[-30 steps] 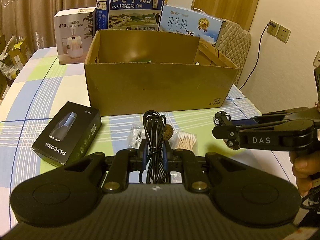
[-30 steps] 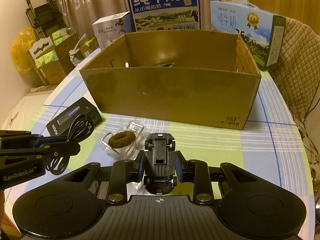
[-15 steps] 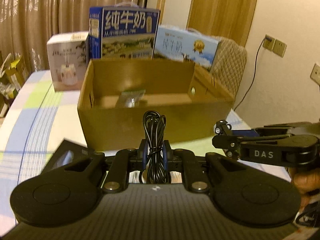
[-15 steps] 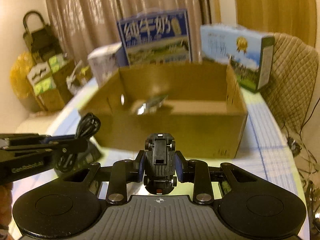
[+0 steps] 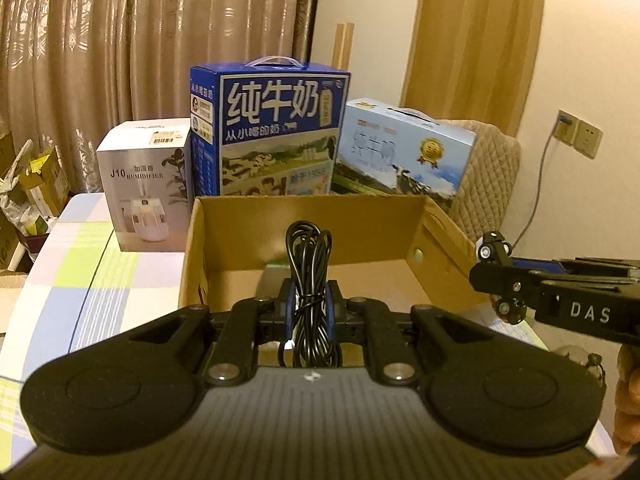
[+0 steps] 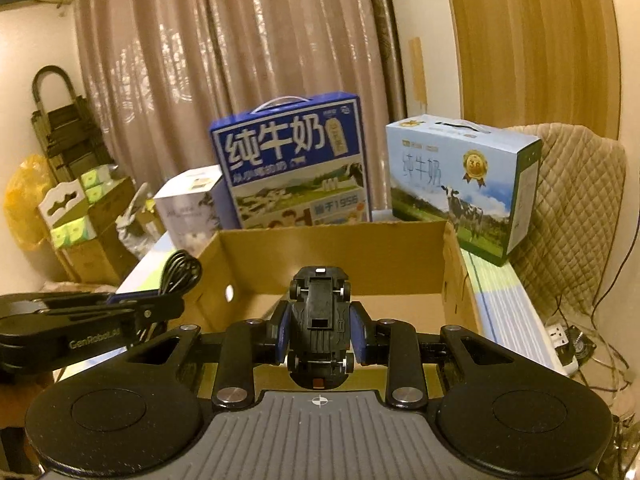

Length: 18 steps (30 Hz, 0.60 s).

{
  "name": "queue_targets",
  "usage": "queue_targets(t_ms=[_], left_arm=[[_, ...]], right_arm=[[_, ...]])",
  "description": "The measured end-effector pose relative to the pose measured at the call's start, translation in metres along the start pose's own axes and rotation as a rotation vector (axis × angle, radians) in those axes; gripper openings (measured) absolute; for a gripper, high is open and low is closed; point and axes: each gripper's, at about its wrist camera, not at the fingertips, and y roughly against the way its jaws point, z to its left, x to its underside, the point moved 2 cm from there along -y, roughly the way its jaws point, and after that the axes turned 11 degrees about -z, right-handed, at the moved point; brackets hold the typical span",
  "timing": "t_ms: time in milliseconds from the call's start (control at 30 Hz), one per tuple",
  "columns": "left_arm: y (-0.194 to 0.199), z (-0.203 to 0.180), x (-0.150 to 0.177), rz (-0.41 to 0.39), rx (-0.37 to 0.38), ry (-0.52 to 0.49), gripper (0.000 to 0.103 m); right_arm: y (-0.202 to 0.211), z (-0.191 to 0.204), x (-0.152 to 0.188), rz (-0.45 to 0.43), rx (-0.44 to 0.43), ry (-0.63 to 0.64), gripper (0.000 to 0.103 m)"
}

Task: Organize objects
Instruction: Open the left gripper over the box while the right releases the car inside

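My left gripper (image 5: 310, 308) is shut on a coiled black cable (image 5: 310, 264) and holds it over the near edge of the open cardboard box (image 5: 224, 216). My right gripper (image 6: 320, 328) is shut on a black toy car (image 6: 320, 312), held above the same box (image 6: 332, 256). The right gripper also shows in the left wrist view (image 5: 500, 280), at the box's right side. The left gripper with the cable (image 6: 180, 276) shows at the left in the right wrist view. The box floor is mostly hidden.
Behind the box stand a white humidifier box (image 5: 146, 184), a dark blue milk carton (image 5: 272, 128) and a light blue milk carton (image 5: 404, 152). A quilted chair (image 6: 568, 208) is at the right. The checked tablecloth (image 5: 80, 280) lies left of the box.
Both grippers have risen and moved forward with their loads, from low over the table in front of the box to above the box opening. The items on the table have dropped out of view.
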Motion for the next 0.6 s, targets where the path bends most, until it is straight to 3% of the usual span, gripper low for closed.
queue_targets(t_ms=[233,533,600], left_arm=[[-0.033,0.015,-0.01,-0.001,-0.032,0.031,0.011],[-0.058,0.021,-0.006,0.008,-0.033,0.053,0.012],[-0.061,0.023,-0.007,-0.009,-0.048,0.059,0.032]], right_arm=[[-0.041,-0.012,-0.004,0.023,0.026,-0.024,0.027],[-0.06,-0.015,0.002,0.046,0.025,-0.04,0.028],[-0.06,-0.015,0.004,0.052,0.022,-0.044,0.028]])
